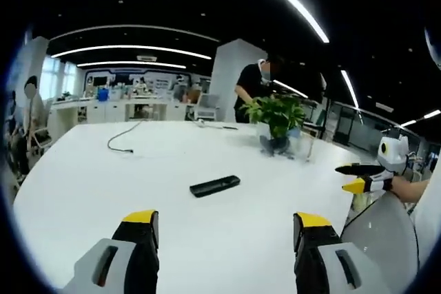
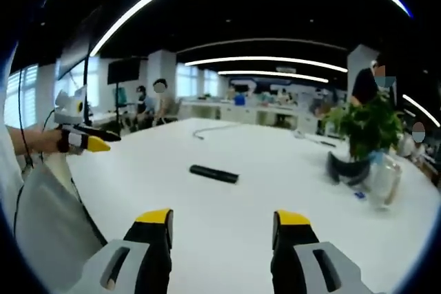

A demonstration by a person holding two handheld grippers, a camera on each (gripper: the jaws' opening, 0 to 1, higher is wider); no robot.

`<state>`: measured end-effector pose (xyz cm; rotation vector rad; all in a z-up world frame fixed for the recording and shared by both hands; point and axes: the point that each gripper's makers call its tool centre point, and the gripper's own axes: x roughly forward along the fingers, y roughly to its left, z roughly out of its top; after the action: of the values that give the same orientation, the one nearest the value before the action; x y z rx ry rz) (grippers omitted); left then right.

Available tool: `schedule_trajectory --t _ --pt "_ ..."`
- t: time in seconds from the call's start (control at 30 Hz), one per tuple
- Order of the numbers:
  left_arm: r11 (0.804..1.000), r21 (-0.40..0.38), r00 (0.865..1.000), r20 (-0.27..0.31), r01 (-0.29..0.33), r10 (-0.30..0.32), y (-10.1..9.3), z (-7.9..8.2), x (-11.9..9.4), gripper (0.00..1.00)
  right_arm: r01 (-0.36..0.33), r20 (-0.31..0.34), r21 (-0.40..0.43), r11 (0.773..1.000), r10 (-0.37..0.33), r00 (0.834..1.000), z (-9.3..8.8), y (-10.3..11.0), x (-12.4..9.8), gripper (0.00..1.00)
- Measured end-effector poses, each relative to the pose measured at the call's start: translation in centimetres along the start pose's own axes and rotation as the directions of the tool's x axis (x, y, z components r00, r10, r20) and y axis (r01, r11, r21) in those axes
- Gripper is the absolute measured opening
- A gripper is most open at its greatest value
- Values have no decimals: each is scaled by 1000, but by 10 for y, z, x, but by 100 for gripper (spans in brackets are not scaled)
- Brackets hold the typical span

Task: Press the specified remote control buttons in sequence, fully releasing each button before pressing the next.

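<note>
A slim black remote control (image 1: 215, 186) (image 2: 214, 174) lies flat on the white table (image 1: 89, 191) (image 2: 275, 191), ahead of both grippers. My left gripper (image 1: 227, 228) is open, its yellow-tipped jaws wide apart with nothing between them, hovering short of the remote. My right gripper (image 2: 224, 228) is open and empty too, on the other side of the remote. In the left gripper view the right gripper (image 1: 346, 177) comes in from the right, held in a hand. In the right gripper view the left gripper (image 2: 110, 142) comes in from the left.
A potted green plant (image 1: 279, 115) (image 2: 362, 129) and a clear glass (image 1: 301, 146) (image 2: 382, 180) stand beyond the remote. A dark cable (image 1: 124, 139) (image 2: 207, 129) trails over the far part of the table. A person in black (image 1: 251, 87) stands behind; others sit at desks (image 2: 151, 105).
</note>
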<state>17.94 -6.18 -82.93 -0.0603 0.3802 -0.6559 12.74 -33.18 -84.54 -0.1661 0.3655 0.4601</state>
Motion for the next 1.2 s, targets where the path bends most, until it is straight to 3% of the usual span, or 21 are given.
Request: schedule_trajectory --t 0.27,0.53,0.67,0.9,1.2 --pt "995 74 996 -64 63 -58 5 17 33 80 11 -4 -10 1000 -11 1000 -2 -4 0 51" --pt "978 162 983 -148 133 -109 2 17 63 79 10 6 -6 1000 -10 1000 -2 -5 -1 47" --pt "972 182 976 -182 152 -118 3 13 77 80 28 46 -19 999 -27 999 3 -10 -5 43" --pt "965 193 958 -258 180 -127 14 5 98 75 38 59 -10 999 -37 998 6 -10 -6 43" --pt "958 182 919 -368 223 -144 28 -5 121 65 53 54 -26 998 -51 997 6 -11 -6 42"
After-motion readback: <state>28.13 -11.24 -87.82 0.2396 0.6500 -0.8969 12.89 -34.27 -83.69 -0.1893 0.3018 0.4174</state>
